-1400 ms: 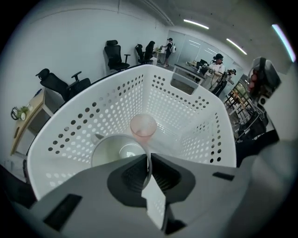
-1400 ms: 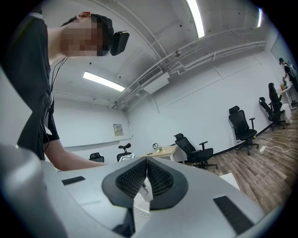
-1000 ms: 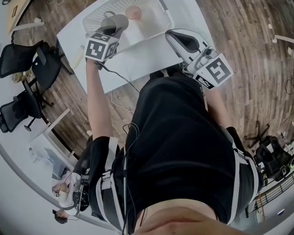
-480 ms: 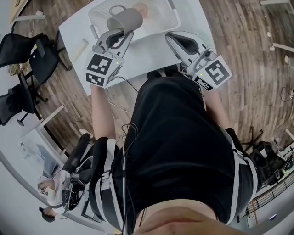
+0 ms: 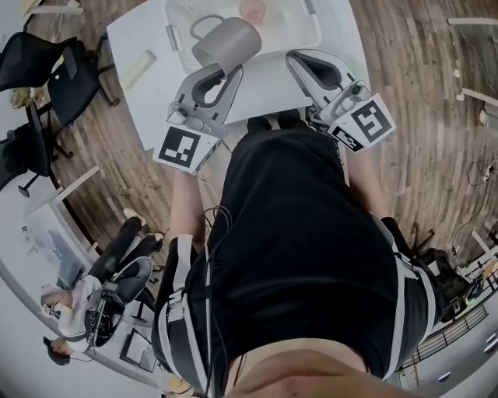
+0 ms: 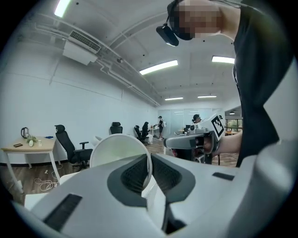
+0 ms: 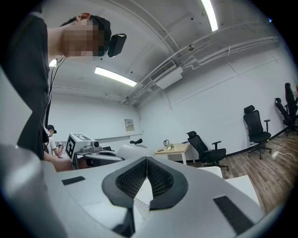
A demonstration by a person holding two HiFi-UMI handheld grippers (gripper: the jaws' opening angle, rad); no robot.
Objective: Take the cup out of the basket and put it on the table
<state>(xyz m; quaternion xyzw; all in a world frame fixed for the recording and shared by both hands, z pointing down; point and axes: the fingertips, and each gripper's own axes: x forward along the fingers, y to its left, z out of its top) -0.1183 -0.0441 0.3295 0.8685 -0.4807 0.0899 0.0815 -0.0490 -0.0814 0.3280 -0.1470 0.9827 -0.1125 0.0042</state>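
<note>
1. Table point(image 5: 264, 85): white top, bare strip w/ nothing on it between basket and the person. That strip is the obvious drop zone. A beige roll point(image 5: 140, 66) lies off to the L side, well apart.
2. Basket point(image 5: 315, 35): white, at the table's far side. A pinkish round item point(image 5: 253, 9) sits inside; can't tell what it is.
3. Cup point(image 5: 227, 43): grey w/ handle, tipped on its side in the air, mouth toward the L gripper. From the head view it overlaps the basket's near rim, so prob. out of the basket but not yet over bare table.
4. L gripper point(image 5: 226, 68): clamped on the cup's rim wall. In the L gripper view the thin wall point(image 6: 149, 169) runs between the two pads, one pad inside the cup and one outside.
5. R gripper point(image 5: 299, 61): jaws pressed together on nothing, hovering beside the L one near the table edge.
6. Step in hand, my read: carry + set down.
   - Bring the cup toward the person, clear of the basket rim, before lowering.
   - Rotate the wrist so the base faces down; a one-wall pinch lets the cup swing, so go slow.
   - Base should sit flat on the table before letting go, else it tips.
   - Keep the R gripper out of the way of the drop zone.
</note>
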